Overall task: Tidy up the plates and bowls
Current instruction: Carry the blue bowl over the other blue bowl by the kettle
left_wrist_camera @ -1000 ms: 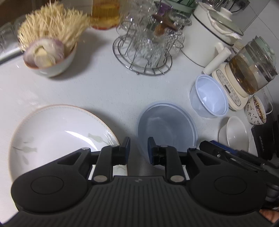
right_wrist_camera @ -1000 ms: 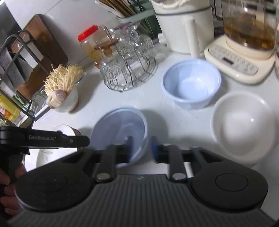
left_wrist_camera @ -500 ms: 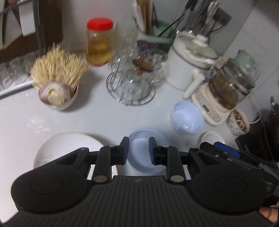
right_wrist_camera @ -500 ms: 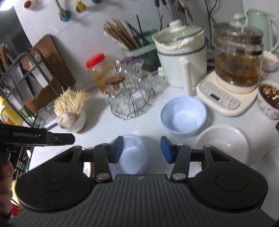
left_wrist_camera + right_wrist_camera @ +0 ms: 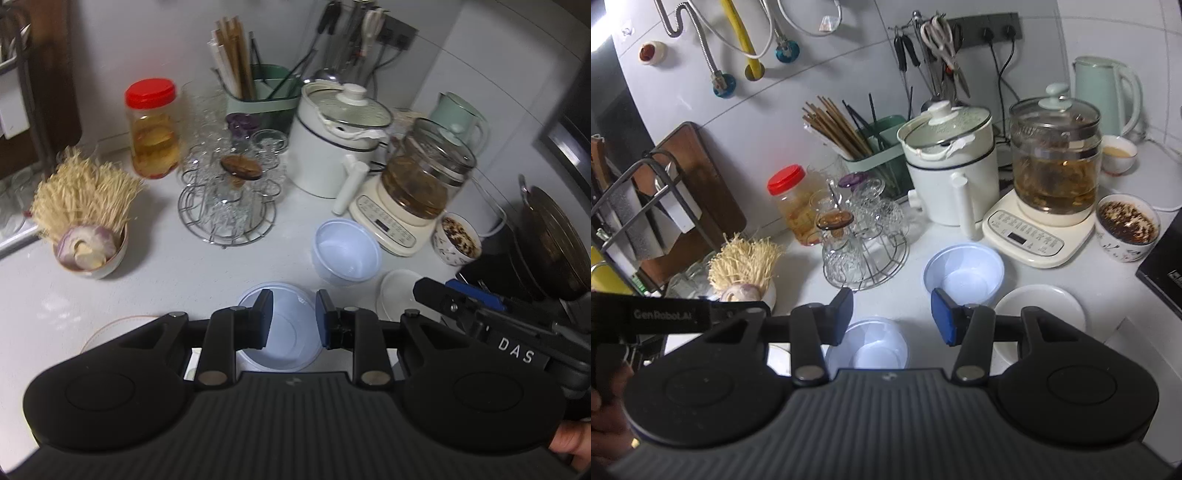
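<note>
A pale blue plastic bowl (image 5: pixel 291 343) sits on the white counter just below my left gripper (image 5: pixel 293 317), which is open and empty above it. A second blue bowl (image 5: pixel 345 254) stands farther back right. A white bowl (image 5: pixel 397 295) lies to its right. A white plate with a thin rim (image 5: pixel 110 328) lies at the left, mostly hidden. In the right wrist view my right gripper (image 5: pixel 892 314) is open and empty, high above the near blue bowl (image 5: pixel 871 349), with the second blue bowl (image 5: pixel 964 273) and white bowl (image 5: pixel 1045 306) beyond.
At the back stand a wire rack of glass cups (image 5: pixel 229 199), a red-lidded jar (image 5: pixel 153 129), a bowl of enoki mushrooms and garlic (image 5: pixel 86 236), a white pot (image 5: pixel 334 151), a glass kettle on its base (image 5: pixel 417 192) and a small patterned bowl (image 5: pixel 456 240).
Both grippers have risen and pulled back from the counter, so the bowls look smaller. The right gripper's jaws have opened wider. The near blue bowl stays on the counter.
</note>
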`<state>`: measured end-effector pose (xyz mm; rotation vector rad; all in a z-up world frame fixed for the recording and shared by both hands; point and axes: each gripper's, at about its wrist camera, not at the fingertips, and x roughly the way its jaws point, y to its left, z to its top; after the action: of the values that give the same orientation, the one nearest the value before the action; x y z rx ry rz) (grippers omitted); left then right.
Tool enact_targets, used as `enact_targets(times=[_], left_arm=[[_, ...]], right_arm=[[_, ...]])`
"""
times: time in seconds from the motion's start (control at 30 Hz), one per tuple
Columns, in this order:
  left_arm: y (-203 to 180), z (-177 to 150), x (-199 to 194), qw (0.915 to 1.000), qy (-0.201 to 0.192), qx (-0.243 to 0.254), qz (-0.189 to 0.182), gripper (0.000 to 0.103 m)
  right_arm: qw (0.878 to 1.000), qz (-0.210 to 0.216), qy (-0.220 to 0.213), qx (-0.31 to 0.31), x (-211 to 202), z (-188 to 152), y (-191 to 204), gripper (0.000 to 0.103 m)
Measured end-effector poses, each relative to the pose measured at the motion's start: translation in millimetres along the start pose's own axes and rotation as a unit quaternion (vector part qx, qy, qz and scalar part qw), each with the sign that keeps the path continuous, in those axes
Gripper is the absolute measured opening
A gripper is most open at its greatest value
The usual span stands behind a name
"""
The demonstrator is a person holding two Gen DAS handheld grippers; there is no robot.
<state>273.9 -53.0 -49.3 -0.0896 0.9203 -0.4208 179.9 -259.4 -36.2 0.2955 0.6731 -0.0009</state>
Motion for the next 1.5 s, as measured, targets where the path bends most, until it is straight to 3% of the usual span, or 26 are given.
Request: enact_targets(times=[0.37,0.6,0.8,1.27,1.5], left_arm=[[13.1,-1.6,-2.1,0.9978,0.001,0.032,-0.057,0.029],[11.8,-7.9,8.7,0.995,0.029,0.048,-0.083,0.029],[5.2,-3.7,28.4,0.9935,0.042,0.064,-0.085,0.03],[-7.4,26.4,95.9,0.9939,0.071,0.056,-0.064,0.052],[-13.6,40.7,142.0,0.9924,0.103,0.043,-0.053,0.054]], right_arm=[[0.998,-0.057,-0.023,0.025,-19.5,-12.7,18.3,0.05],[0.994,-0.087,-0.016,0.057,-27.1,-30.8,17.4,0.05],[0.991,-0.101,-0.016,0.082,-18.9,-35.5,4.7,0.05],[0.991,-0.098,0.003,0.086,29.2,-10.8,-38.2,0.05],[0.991,-0.101,0.02,0.091,60.1,-0.7,-63.7,0.05]])
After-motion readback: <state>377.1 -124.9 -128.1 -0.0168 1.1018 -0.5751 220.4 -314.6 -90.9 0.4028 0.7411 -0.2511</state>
